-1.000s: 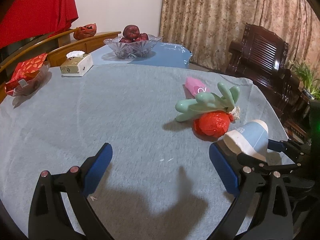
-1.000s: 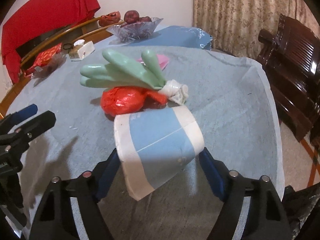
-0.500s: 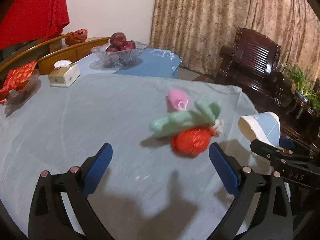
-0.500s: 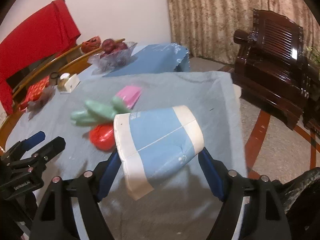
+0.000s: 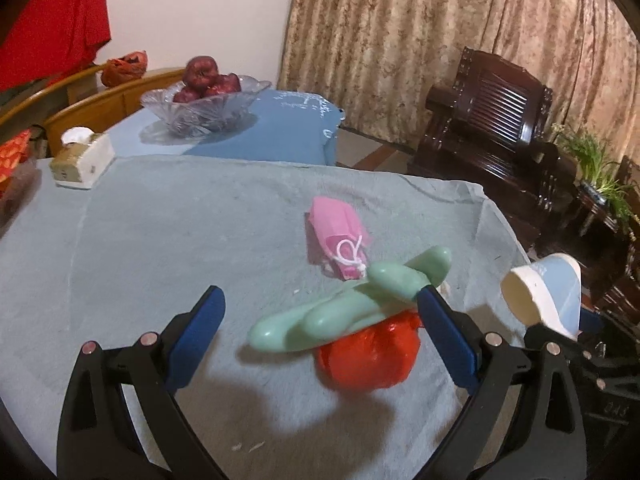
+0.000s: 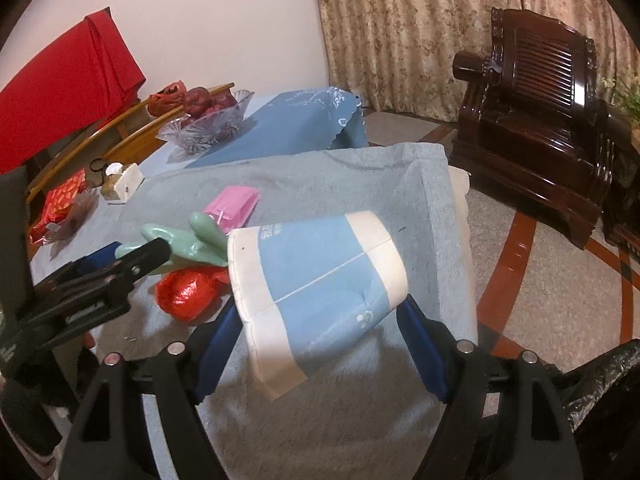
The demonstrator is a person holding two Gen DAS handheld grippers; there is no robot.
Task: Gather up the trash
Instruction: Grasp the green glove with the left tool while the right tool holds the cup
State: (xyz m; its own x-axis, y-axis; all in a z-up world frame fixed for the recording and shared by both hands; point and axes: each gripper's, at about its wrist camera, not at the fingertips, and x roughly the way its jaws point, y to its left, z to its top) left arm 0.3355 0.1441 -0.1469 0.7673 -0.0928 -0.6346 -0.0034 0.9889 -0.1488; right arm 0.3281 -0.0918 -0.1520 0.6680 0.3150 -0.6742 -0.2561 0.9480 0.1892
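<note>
Trash, four pieces, catalogued by view.

Left wrist view. Left gripper [image 5: 320,320]: jaws spread wide, clamping nothing. Green rubber glove [image 5: 348,310]: lies just ahead of the jaws and between their lines, its cuff end close beside the right-hand pad, its fingers pointing toward the left-hand pad. Red plastic bag [image 5: 368,354]: crumpled into a ball, under the glove and touching it, close to the inner face of the right-hand jaw. Pink face mask [image 5: 338,236]: folded, farther ahead of the jaws, beyond the glove, flat on the grey tablecloth [image 5: 160,240]. Judgement: the spread jaws are lined up on the glove and bag, likely the next pickup. Paper cup [image 5: 548,294]: blue and white, outside the right-hand jaw, raised off the cloth in the other tool.

Right wrist view. Right gripper [image 6: 320,344]: jaws clenched on the paper cup [image 6: 320,292], one pad on each side, so the soft wall is dented and the cup lies on its side, mouth to the left. Judgement: it is held this way for carrying away from the table; a black bag [image 6: 604,384], possibly the trash bag, shows just outside the right-hand jaw. Glove, red bag and mask: ahead and to the left of these jaws, on the cloth, with the left tool reaching over them.
</note>
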